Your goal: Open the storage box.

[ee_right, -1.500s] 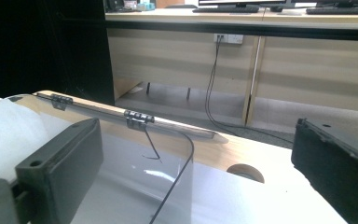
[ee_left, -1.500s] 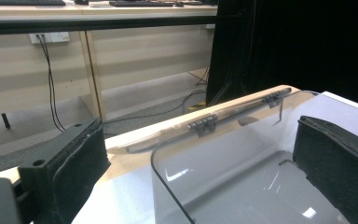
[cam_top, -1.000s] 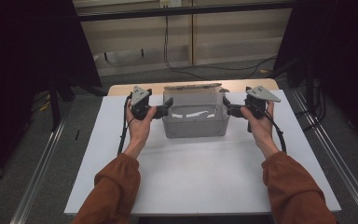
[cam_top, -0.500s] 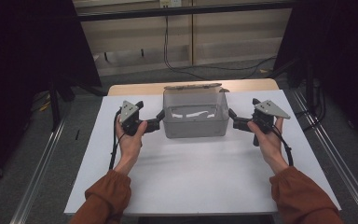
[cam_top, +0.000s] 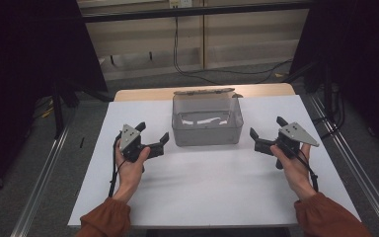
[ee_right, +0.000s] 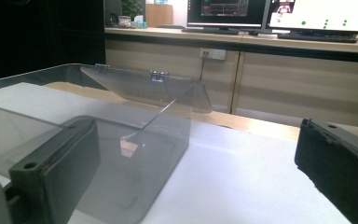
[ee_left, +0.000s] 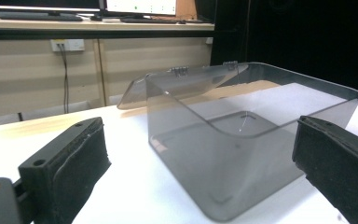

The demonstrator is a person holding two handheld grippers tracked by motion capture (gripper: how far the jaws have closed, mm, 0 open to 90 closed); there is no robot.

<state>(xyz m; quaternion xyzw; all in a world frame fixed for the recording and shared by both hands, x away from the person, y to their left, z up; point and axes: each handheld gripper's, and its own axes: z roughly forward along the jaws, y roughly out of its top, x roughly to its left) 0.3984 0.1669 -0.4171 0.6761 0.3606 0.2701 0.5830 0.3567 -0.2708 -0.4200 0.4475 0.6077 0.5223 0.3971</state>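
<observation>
A clear grey plastic box [cam_top: 206, 127] stands on the white table top [cam_top: 202, 187], its hinged lid [cam_top: 205, 92] folded open toward the back; the box looks empty. My left gripper [cam_top: 153, 132] is open, a short way off the box's front left corner and not touching it. On the other side my right gripper [cam_top: 266, 127] is open too, off the front right corner. In the left gripper view the box [ee_left: 251, 140] stands beyond the wide-apart jaws. In the right gripper view the box [ee_right: 98, 140] lies ahead and to the left.
A strip of wooden table [cam_top: 143, 94] shows behind the white sheet. Metal rails [cam_top: 44, 182] run along the floor on both sides. Dark curtains flank the table; cupboards and monitors [ee_right: 279, 14] stand at the back.
Both grippers have drawn away from the box's sides, moving outward and toward the person. The box stays where it stood.
</observation>
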